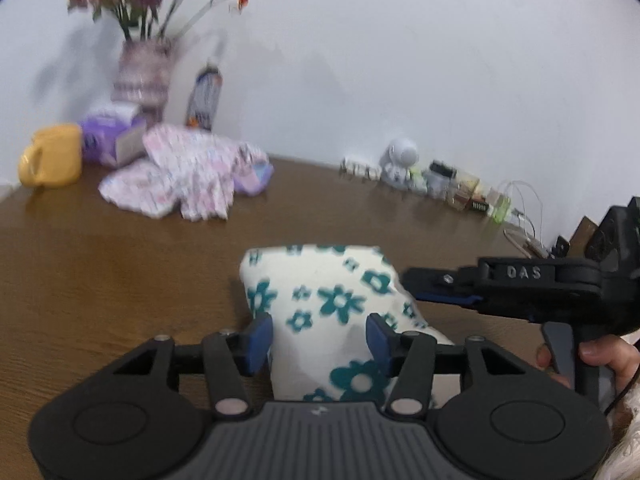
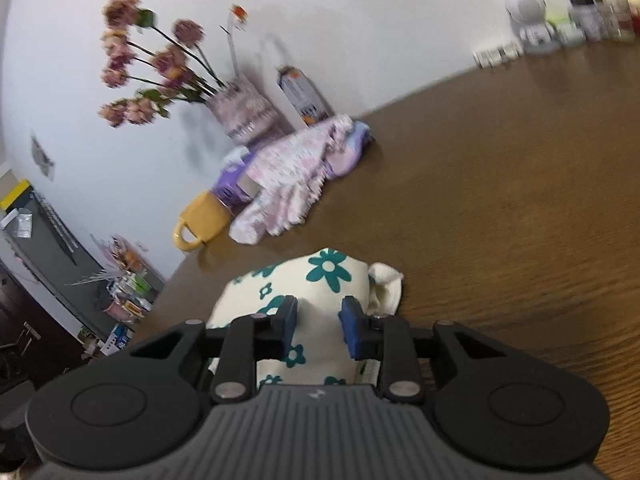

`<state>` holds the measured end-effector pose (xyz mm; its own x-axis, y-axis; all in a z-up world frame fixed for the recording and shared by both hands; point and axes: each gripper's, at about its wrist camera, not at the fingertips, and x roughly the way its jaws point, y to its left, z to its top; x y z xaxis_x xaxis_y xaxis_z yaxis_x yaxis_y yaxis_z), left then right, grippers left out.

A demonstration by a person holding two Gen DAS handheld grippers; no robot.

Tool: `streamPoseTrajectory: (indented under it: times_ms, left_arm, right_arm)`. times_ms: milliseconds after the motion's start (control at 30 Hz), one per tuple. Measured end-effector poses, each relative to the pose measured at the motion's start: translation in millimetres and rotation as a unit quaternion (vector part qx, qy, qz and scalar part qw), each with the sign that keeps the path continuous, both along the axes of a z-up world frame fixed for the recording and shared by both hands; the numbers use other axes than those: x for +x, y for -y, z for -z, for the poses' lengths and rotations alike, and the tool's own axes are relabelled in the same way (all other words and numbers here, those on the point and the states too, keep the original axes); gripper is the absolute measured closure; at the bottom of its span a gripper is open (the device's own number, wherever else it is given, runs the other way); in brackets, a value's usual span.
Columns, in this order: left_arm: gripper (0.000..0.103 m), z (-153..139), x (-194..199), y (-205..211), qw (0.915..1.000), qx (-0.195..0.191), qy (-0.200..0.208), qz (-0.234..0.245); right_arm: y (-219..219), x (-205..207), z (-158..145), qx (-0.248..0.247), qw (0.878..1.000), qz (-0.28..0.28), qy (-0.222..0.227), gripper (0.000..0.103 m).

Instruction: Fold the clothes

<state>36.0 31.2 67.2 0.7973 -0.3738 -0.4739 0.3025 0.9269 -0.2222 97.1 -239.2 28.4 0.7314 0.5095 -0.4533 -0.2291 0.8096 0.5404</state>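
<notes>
Both grippers sit low over the brown wooden table [image 1: 120, 280], pointing down at the same cream garment with teal flowers [image 1: 320, 300], which lies bunched at the near edge with no clear long axis. Starting on the left, the left gripper [image 1: 318, 338] has its blue pads standing either side of a raised hump of that cloth; the jaws look parted about halfway, and I cannot tell for sure whether the pads press the fabric or merely flank it. To its right the right gripper [image 1: 440, 286] comes in from the side, a hand [image 1: 600, 356] on its handle, its tips at the garment's right edge. From its own camera, the right gripper [image 2: 318, 324] has narrower jaws with cloth lying between the pads, though a sliver of gap shows on each side, so a firm pinch is not certain. A rolled cuff or corner [image 2: 386, 284] pokes out just right of it. The garment lies directly ahead of both tools, so neither hand looks clearly nearer. Farther back on the left stand a yellow mug [image 1: 50, 156], a purple packet [image 1: 108, 136], a vase of pink flowers [image 1: 142, 80], a bottle [image 1: 206, 96] and a pile of pink patterned clothes [image 1: 188, 172], well apart. Small trinkets [image 1: 400, 164] line the wall to the right. Nothing blocks the open tabletop between.
</notes>
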Motion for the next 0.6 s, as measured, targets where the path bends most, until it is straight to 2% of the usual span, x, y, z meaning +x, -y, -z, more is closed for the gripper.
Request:
streamPoseTrajectory:
  times_ms: [133, 267, 500, 600]
  left_arm:
    - [0.051, -13.7, -19.0, 21.4, 0.9963, 0.049, 0.038, 0.059]
    - [0.051, -8.1, -19.4, 49.7, 0.9885, 0.097, 0.030, 0.113]
    - [0.053, 14.1, -11.5, 84.1, 0.9724, 0.188, 0.030, 0.135]
    - [0.053, 21.3, -8.4, 92.7, 0.9669, 0.212, 0.033, 0.139]
  right_arm:
    - [7.4, -9.9, -11.9, -0.026, 1.000, 0.010, 0.013, 0.075]
    - [13.7, -15.3, -7.9, -0.010, 1.000, 0.010, 0.001, 0.073]
    - [24.9, -23.6, 9.0, -0.003, 0.999, 0.019, -0.028, 0.071]
    - [28.9, -25.3, 14.4, -0.002, 0.999, 0.020, -0.037, 0.071]
